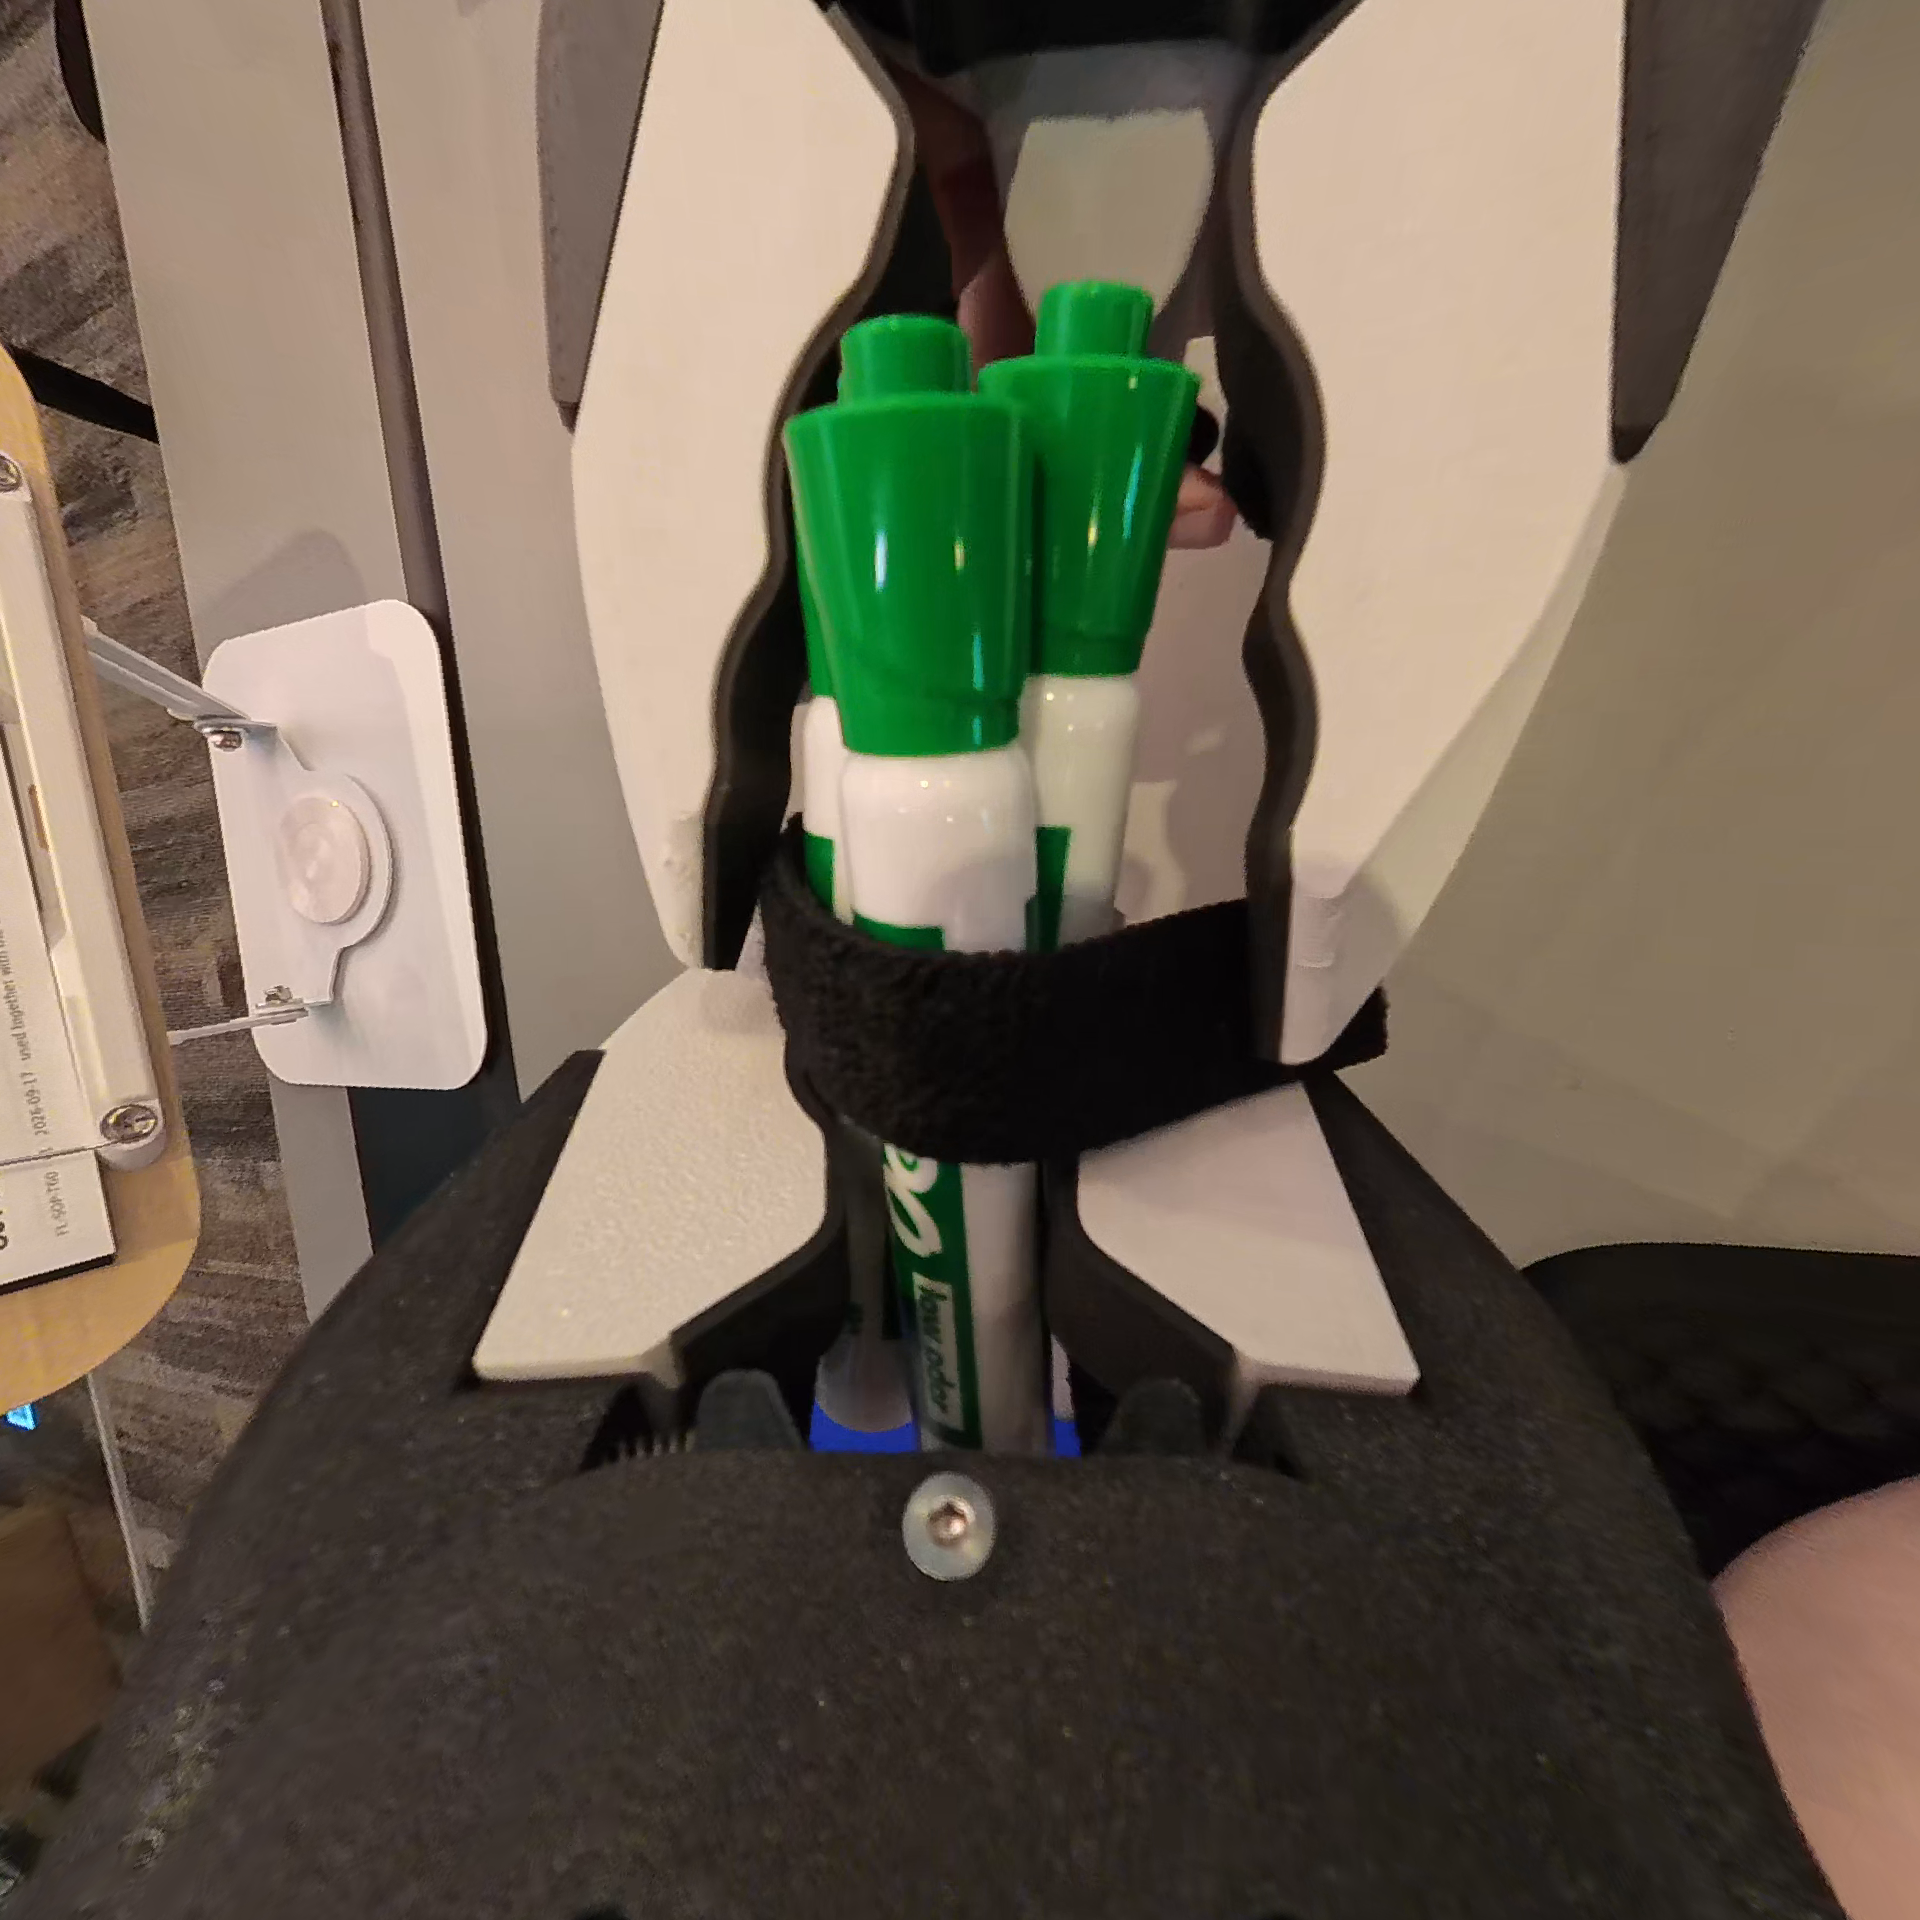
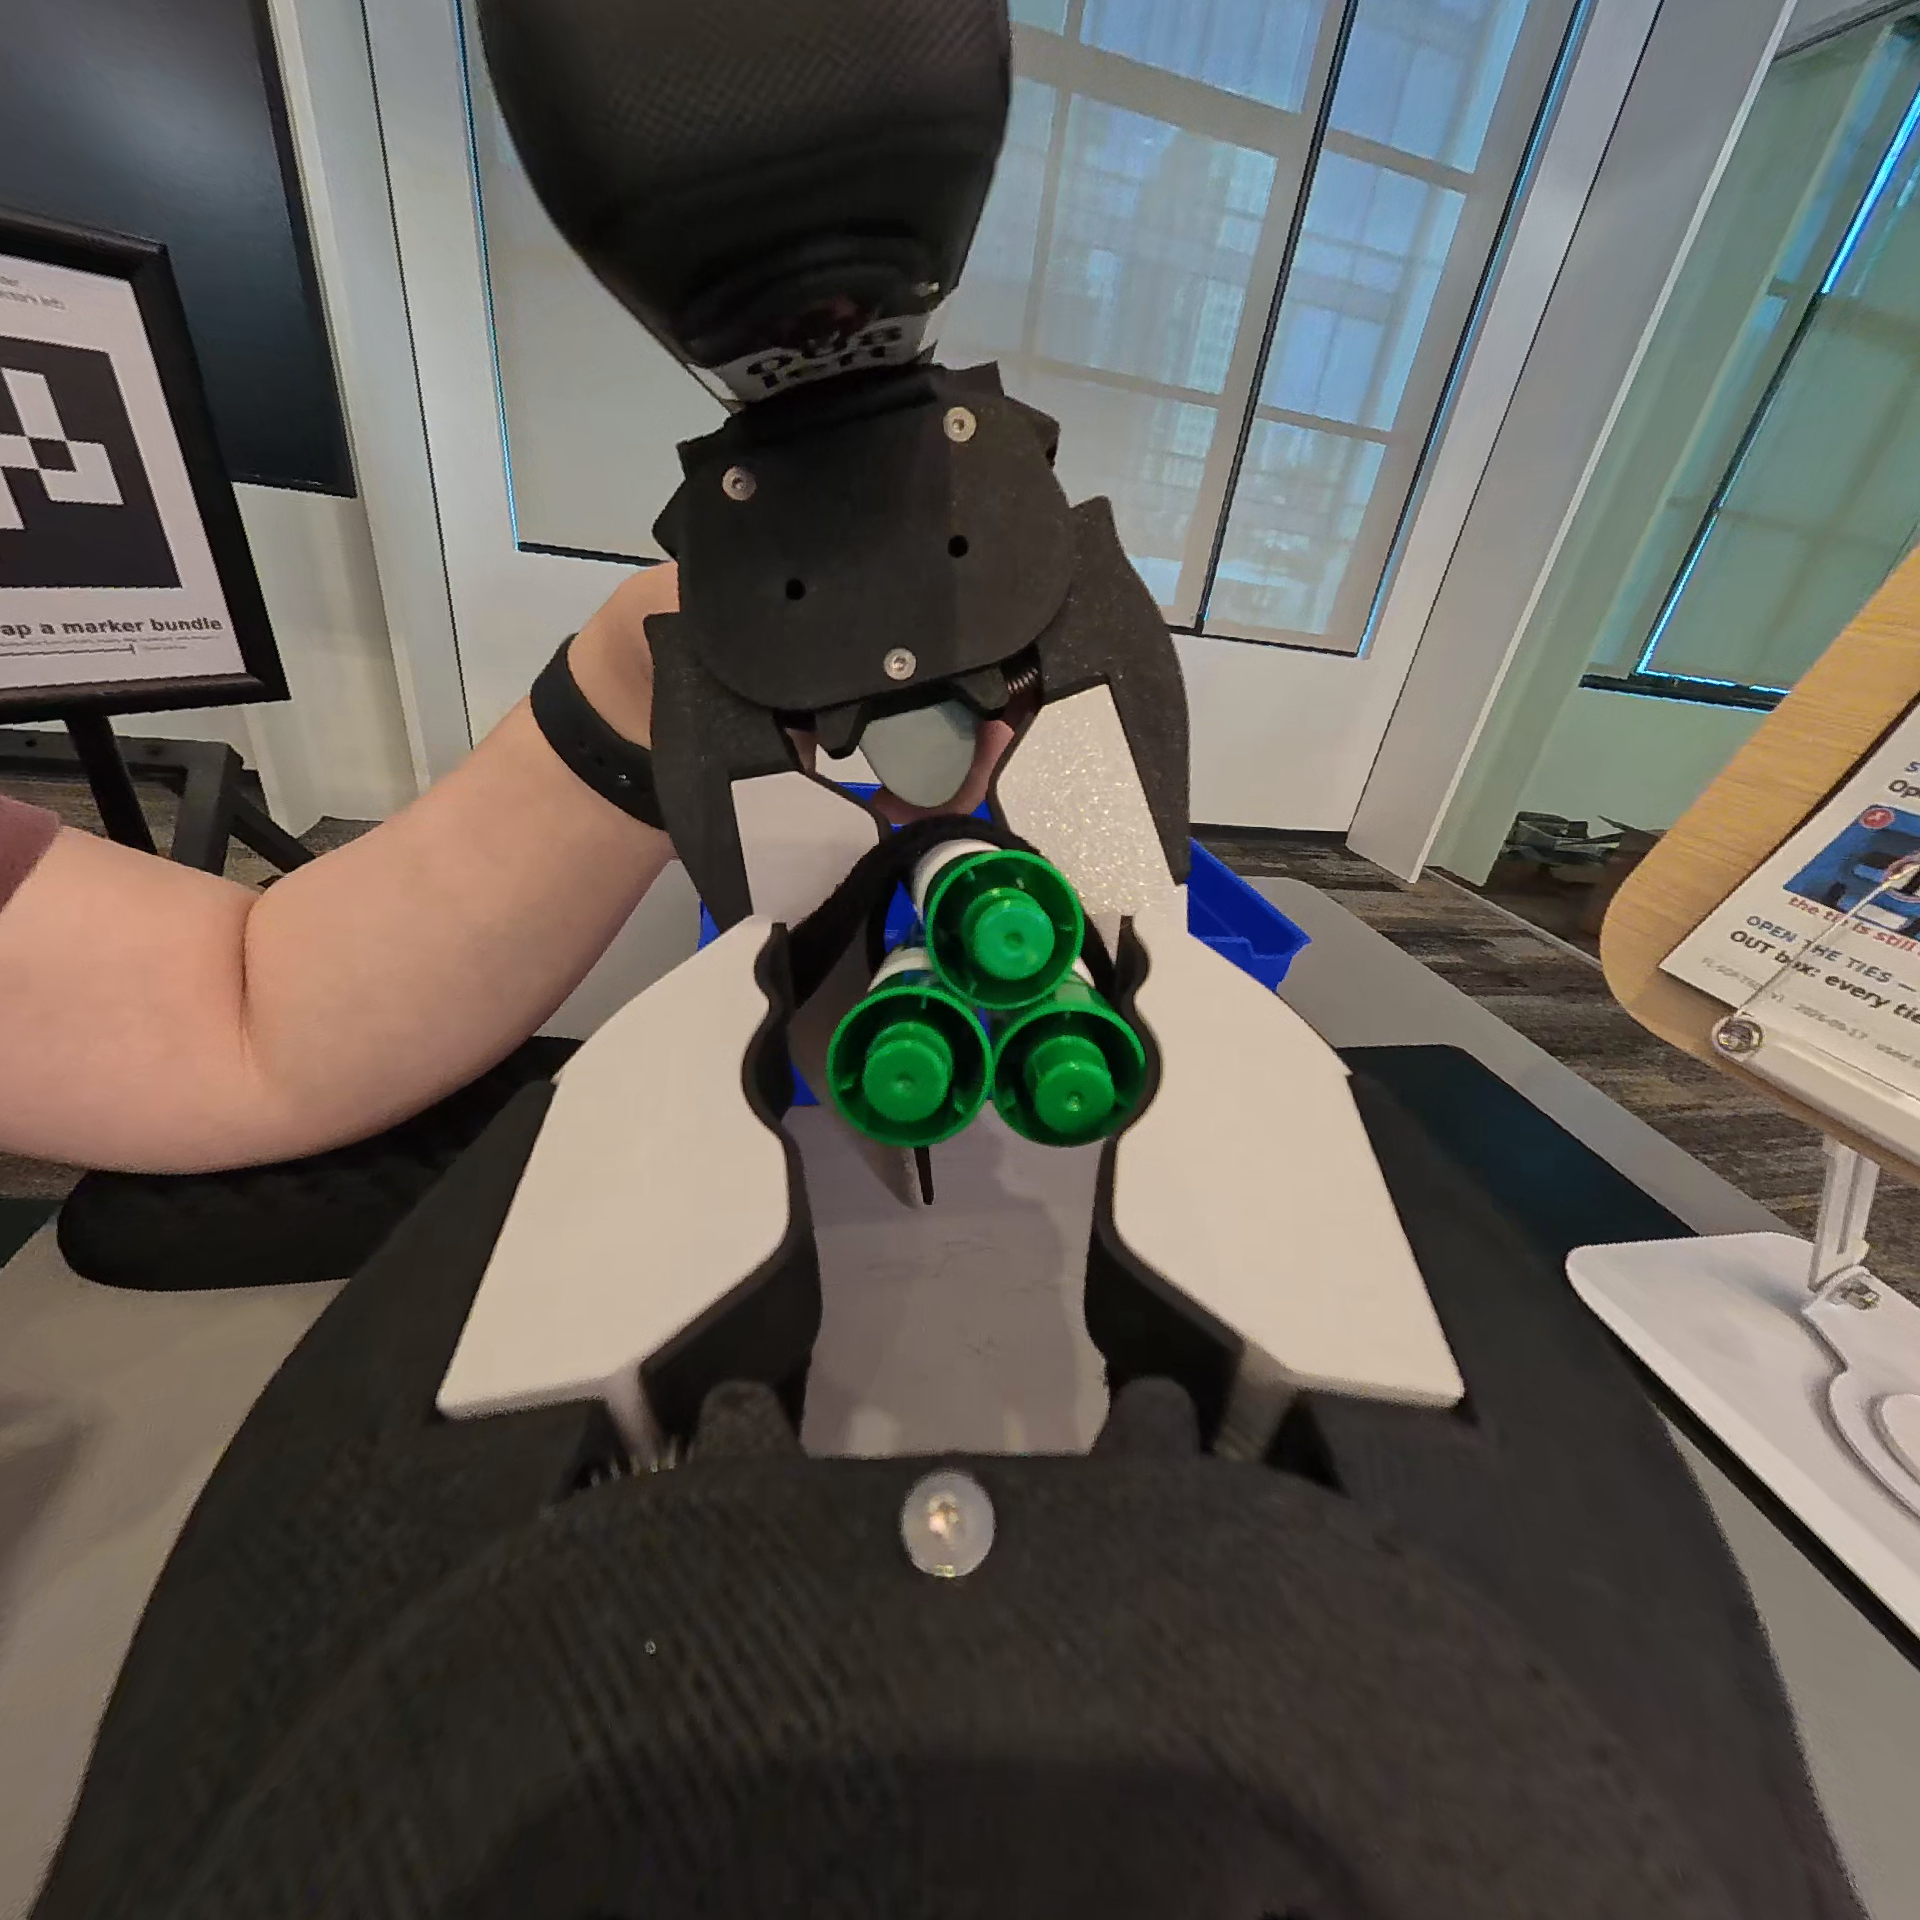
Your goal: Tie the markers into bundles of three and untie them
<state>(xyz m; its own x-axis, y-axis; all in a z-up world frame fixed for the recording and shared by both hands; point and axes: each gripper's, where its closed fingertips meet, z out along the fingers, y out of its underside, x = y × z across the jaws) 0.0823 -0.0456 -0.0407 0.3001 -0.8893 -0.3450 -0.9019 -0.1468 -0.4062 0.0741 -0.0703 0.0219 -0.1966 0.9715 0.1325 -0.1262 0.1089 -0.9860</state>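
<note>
Three white-barrelled markers with glossy green caps [image 1: 914, 665] sit packed together as one bundle, a black hook-and-loop strap [image 1: 997, 1029] wrapped round their barrels below the caps. The left gripper [image 1: 940, 1226] has its white-faced, black-edged jaws narrowed on the lower barrels and holds the bundle clear of the table, caps pointing away from its camera. The strap's free end runs off to the right, passing behind the tip of a finger [image 1: 1325, 977] of the right gripper [image 2: 951, 1049]. From the right wrist view the three cap ends face the lens in a triangle between that gripper's jaws, which stand part open around the caps; whether they touch the caps or pinch the strap cannot be told. Behind the bundle lies a blue plastic bin [image 2: 1247, 925] on the grey table [image 2: 1455, 1101].
</note>
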